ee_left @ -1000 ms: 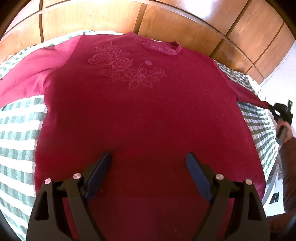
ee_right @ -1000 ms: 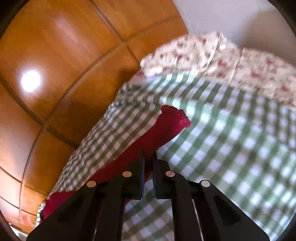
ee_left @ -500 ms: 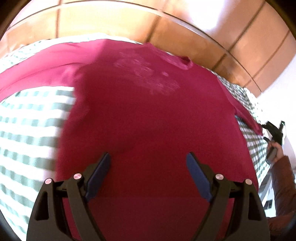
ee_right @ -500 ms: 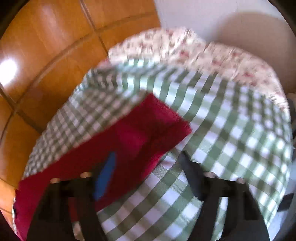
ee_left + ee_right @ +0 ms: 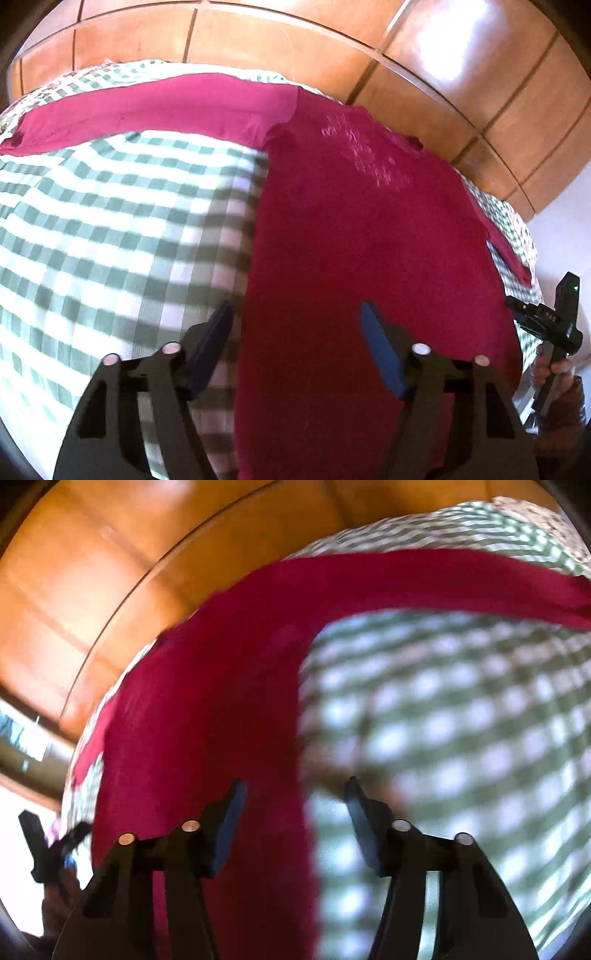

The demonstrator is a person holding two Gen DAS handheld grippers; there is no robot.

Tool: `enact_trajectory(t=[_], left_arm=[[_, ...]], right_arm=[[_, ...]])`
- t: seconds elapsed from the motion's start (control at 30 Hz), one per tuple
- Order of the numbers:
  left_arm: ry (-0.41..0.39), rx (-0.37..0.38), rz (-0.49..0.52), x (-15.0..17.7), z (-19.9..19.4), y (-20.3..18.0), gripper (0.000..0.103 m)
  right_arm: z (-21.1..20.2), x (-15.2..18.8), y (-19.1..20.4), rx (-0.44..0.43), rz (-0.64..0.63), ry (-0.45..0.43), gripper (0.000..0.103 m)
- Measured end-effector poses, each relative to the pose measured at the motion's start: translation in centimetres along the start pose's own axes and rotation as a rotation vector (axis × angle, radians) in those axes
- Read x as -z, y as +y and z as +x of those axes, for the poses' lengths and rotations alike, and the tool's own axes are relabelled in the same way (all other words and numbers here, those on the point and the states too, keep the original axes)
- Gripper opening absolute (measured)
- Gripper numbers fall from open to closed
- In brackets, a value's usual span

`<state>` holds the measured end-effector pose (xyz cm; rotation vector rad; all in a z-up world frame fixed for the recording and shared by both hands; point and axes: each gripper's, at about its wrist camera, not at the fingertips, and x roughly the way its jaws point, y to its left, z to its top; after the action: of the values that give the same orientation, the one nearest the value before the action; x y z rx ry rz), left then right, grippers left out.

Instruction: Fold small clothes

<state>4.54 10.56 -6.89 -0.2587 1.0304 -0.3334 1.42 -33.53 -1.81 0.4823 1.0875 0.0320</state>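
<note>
The left gripper (image 5: 295, 332) and right gripper (image 5: 293, 806), jaws apart and just narrowing, straddle opposite side edges of the red top (image 5: 351, 240), clamping nothing. The top lies flat on the checked bedspread (image 5: 110, 240), sleeves out. A pinch could catch bedspread too, dragging it. No containers show.

Beyond the fingers a bed in a green-and-white check cover (image 5: 110, 229) meets a glossy wood-panelled wall (image 5: 461, 74) carrying bright glare, with a white wall (image 5: 561, 236) to their right and a floral pillow (image 5: 535, 513) far ahead.
</note>
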Motion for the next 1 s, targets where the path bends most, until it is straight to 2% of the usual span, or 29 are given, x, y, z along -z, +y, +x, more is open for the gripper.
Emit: enact_trajectory(t=[0.03,0.07,0.1,0.13,0.2,0.3,0.37,0.4,0.43,0.47,0.5,0.53,0.57,0.67,0.77,0.9,1.0], left_arm=[[0.011,0.003,0.012,0.4,0.1,0.0,0.049],[0.022,-0.006,0.023,0.7,0.3,-0.2,0.036],[0.029,-0.028,0.041,1.1,0.5,-0.2,0.028],[0.033,-0.036,0.05,1.3,0.6,-0.4,0.017],[0.027,-0.045,0.058,1.8,0.3,-0.3,0.016],[0.031,-0.048,0.058,2.4,0.2,-0.1,0.017],[0.032,-0.067,0.059,2.2,0.2,-0.5,0.023],[0.028,-0.072,0.059,2.0,0.2,-0.6,0.026],[0.013,-0.082,0.059,1.8,-0.1,-0.9,0.041],[-0.014,-0.082,0.06,1.5,-0.4,-1.2,0.051],[-0.032,-0.073,0.063,1.1,-0.6,-1.4,0.051],[-0.037,-0.066,0.069,0.7,-0.8,-1.5,0.051],[-0.039,-0.067,0.076,0.3,-0.8,-1.9,0.051],[-0.053,-0.066,0.116,-0.9,-0.1,-3.6,0.051],[-0.047,-0.046,0.147,-1.9,1.0,-5.5,0.051],[-0.03,-0.039,0.195,-2.6,2.6,-7.9,0.054],[0.004,-0.03,0.206,-3.2,4.0,-8.9,0.054]], right_arm=[[-0.1,1.0,0.5,0.01,-0.021,0.021,0.035],[-0.2,1.6,0.9,0.022,-0.042,0.031,0.024],[-0.6,2.6,1.4,0.041,-0.077,0.044,0.011],[-0.9,3.3,1.8,0.049,-0.089,0.044,0.011],[-2.3,4.2,2.4,0.084,-0.121,0.023,0.01],[-1.9,4.3,1.9,0.14,-0.151,0.049,0.01],[-0.9,4.0,1.6,0.151,-0.168,0.055,0.01],[-1.0,3.6,1.4,0.133,-0.153,0.055,0.011],[-1.0,3.2,1.3,0.102,-0.128,0.056,0.015],[-1.2,2.8,0.8,0.084,-0.104,0.049,0.029],[-1.7,1.9,-0.2,0.091,-0.072,0.01,0.049],[-2.0,1.3,-0.4,0.11,-0.05,-0.021,0.06],[-2.6,0.5,-1.5,0.131,-0.014,-0.063,0.065],[-4.0,-2.7,-6.6,0.161,0.176,-0.179,0.065],[-5.3,-6.3,-13.4,0.229,0.403,-0.296,0.065],[-5.9,-9.6,-20.2,0.291,0.615,-0.389,0.055],[-5.7,-11.4,-23.2,0.304,0.699,-0.429,0.046]])
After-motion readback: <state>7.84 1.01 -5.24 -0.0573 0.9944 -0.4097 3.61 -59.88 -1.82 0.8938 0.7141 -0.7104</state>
